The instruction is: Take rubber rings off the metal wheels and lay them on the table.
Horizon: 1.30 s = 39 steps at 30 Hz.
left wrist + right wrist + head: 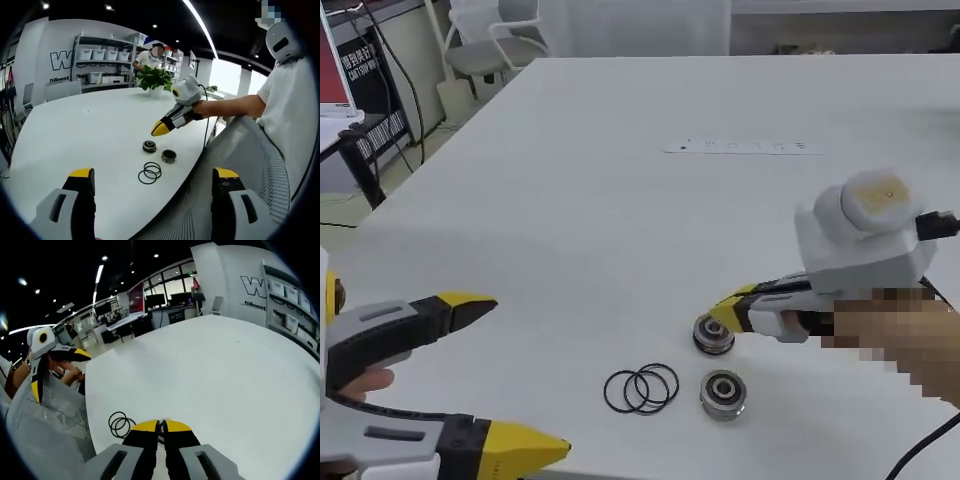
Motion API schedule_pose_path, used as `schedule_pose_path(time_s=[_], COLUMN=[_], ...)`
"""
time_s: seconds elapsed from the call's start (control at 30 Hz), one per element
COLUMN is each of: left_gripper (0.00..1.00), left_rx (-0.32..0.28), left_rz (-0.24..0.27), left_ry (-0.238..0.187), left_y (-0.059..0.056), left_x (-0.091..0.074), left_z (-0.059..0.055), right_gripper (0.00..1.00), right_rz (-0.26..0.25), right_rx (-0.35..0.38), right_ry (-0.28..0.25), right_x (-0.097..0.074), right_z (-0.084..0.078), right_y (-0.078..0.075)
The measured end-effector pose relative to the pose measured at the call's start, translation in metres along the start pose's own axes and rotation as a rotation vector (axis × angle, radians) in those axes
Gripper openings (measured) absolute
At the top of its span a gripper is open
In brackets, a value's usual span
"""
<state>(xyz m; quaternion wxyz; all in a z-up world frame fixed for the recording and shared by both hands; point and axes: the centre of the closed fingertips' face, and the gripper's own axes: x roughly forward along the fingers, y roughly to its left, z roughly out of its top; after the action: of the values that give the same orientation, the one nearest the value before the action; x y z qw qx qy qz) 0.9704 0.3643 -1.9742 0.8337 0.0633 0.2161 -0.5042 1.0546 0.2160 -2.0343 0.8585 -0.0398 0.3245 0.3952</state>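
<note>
My left gripper [531,376] hangs over the near edge of the white table [620,200], its jaws spread wide and holding nothing. Just beyond it, to the right, three black rubber rings [640,389] lie overlapped on the table top. Beside them the near metal wheel [723,393] rests flat with its bore facing up, and the far metal wheel [713,335] lies just behind it. My right gripper [722,318] reaches in from the right with its jaws pressed together, and I see nothing pinched between them. Its yellow tip is at the far wheel's upper rim, touching or just above it; I cannot tell which. That wheel sits directly under and ahead of the tip, so I judge the right gripper the nearer tool, with the left well apart. Whether either wheel wears a ring is too small to tell.
</note>
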Motion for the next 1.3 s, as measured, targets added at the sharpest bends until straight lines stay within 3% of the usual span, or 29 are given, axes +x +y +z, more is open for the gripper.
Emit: schedule_pose_path(time_s=[0.2, 0.33, 0.5, 0.7, 0.87, 1.07, 1.3], left_gripper=[0.97, 0.97, 0.97, 0.97, 0.96, 0.94, 0.82], left_rx=[0.033, 0.067, 0.118, 0.215, 0.295, 0.338, 0.367], left_rz=[-0.017, -0.03, -0.054, -0.07, -0.115, -0.166, -0.21], left_ry=[0.017, 0.022, 0.028, 0.024, 0.041, 0.011, -0.013], left_y=[-0.001, 0.0, 0.003, 0.007, 0.005, -0.001, -0.005], left_x=[0.001, 0.005, 0.012, 0.025, 0.044, 0.072, 0.109], left_z=[0.003, 0.011, 0.025, 0.052, 0.068, 0.09, 0.098], right_gripper=[0.01, 0.01, 0.01, 0.02, 0.03, 0.06, 0.11], right_rz=[-0.025, -0.031, -0.034, -0.031, -0.021, 0.0, 0.023], right_rx=[0.049, 0.074, 0.08, 0.08, 0.075, 0.065, 0.029], right_ry=[-0.011, 0.008, 0.034, 0.067, 0.088, 0.115, 0.123], right_x=[-0.006, -0.007, -0.006, -0.004, -0.002, 0.002, 0.006], right_z=[-0.003, -0.012, -0.021, -0.032, -0.039, -0.049, -0.052], right_y=[-0.011, -0.016, -0.019, -0.021, -0.02, -0.017, -0.013])
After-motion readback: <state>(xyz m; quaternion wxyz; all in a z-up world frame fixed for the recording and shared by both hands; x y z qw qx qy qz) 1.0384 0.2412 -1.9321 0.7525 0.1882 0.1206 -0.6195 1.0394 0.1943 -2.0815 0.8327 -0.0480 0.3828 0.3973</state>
